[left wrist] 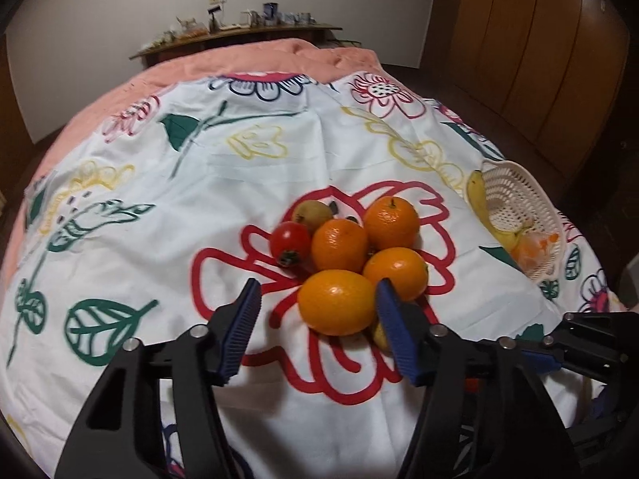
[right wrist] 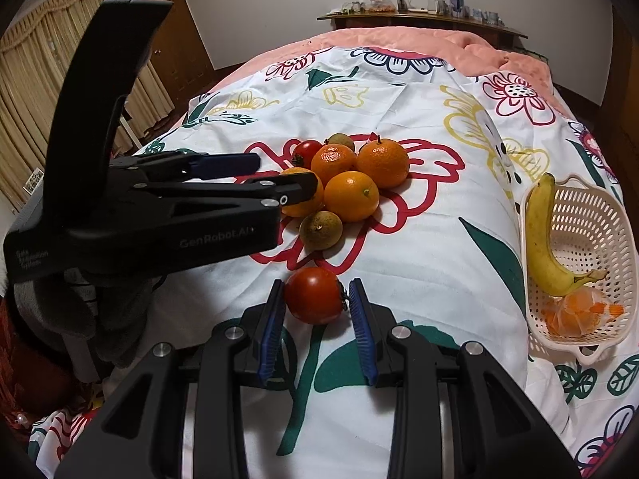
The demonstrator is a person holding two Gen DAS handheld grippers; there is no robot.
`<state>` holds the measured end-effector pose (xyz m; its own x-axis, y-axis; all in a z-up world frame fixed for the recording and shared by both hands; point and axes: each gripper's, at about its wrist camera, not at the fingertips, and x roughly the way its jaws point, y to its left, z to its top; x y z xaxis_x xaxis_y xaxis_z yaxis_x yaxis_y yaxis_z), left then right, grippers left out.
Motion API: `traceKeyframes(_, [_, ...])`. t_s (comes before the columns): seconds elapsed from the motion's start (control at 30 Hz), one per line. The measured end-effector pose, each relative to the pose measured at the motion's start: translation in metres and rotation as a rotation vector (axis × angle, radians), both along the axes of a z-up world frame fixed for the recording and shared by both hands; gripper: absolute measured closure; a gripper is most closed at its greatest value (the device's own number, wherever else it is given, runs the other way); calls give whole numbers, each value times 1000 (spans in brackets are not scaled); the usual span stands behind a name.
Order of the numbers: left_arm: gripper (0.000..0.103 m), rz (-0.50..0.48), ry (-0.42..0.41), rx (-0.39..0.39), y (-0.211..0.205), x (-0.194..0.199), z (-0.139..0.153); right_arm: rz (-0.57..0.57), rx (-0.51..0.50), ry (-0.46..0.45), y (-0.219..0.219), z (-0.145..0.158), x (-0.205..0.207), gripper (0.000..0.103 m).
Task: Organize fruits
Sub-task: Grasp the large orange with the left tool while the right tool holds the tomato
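Observation:
Several oranges, a small tomato [left wrist: 290, 241] and brownish round fruits [right wrist: 320, 229] lie in a cluster on the flowered sheet [left wrist: 279, 151]. My left gripper [left wrist: 318, 283] straddles the nearest orange [left wrist: 337, 301]. Its right pad is against the fruit, while a gap shows at its left pad, so it stands open. In the right wrist view the same left gripper [right wrist: 279, 177] reaches in from the left over that orange [right wrist: 299, 199]. My right gripper [right wrist: 315, 285] is shut on a red tomato [right wrist: 313, 295], just above the sheet and nearer than the cluster.
A white plastic basket [right wrist: 575, 183] sits at the right edge of the bed, holding a banana [right wrist: 539, 235] and a bag of orange pieces [right wrist: 575, 311]. A pink blanket [right wrist: 399, 38] and a cluttered shelf [right wrist: 423, 16] lie beyond. Curtains hang at the left.

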<state>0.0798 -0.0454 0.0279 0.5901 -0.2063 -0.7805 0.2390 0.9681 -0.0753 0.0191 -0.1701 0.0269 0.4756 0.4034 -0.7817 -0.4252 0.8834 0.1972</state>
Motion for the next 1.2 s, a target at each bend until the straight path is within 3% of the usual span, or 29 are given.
traceKeyframes(0.2, [45,-49,56,-64,1,6,-9,-1,4,2,0,-1,0,70])
traceKeyframes(0.3, [51,-56,63,-94,4,7,-10,-1,5,2,-1,-1,0,70])
traceKeyframes(0.33, [55,-58,62,-95,4,7,-11,-1,5,2,-1,-1,0,70])
traceKeyframes(0.73, [55,-16,-14,-43,5,-12,-3,-7,20,-3,-2,-1,-2,70])
traceKeyframes(1.2, [55,39,-90,-37,11,-34,6,-45,58,-34,-16,12,-2,70])
